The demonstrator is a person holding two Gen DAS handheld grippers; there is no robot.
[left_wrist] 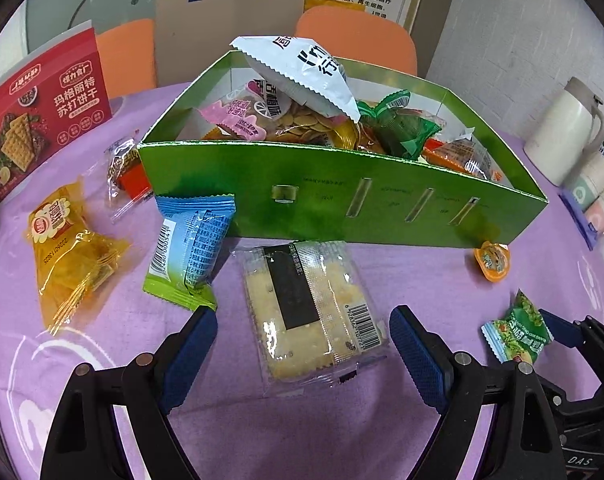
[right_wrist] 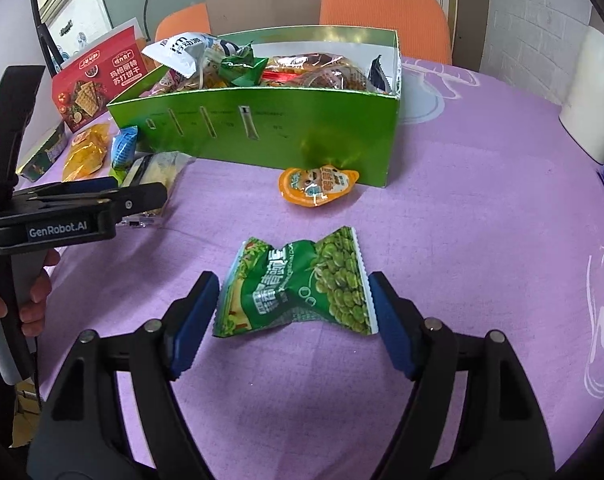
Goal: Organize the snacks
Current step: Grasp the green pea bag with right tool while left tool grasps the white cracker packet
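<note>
A clear pack of crackers [left_wrist: 310, 308] lies flat on the purple tablecloth, and my left gripper [left_wrist: 304, 320] stands open around it, one blue pad on each side. A green pea packet [right_wrist: 298, 288], pinched at its waist, lies between the wide-open fingers of my right gripper [right_wrist: 292, 292], whose pads are close to its two ends. Behind both stands the green box [left_wrist: 342, 200], filled with several snack packets and topped by a white one [left_wrist: 302, 72]. An orange jelly cup [right_wrist: 316, 186] rests against the box's front corner.
Left of the box lie a blue-green packet [left_wrist: 190, 248], a yellow packet [left_wrist: 70, 256] and a clear-wrapped snack [left_wrist: 126, 172]. A red cracker box [left_wrist: 42, 120] stands at the far left and a white jug [left_wrist: 566, 132] at the far right. A hand [right_wrist: 34, 304] holds the left gripper.
</note>
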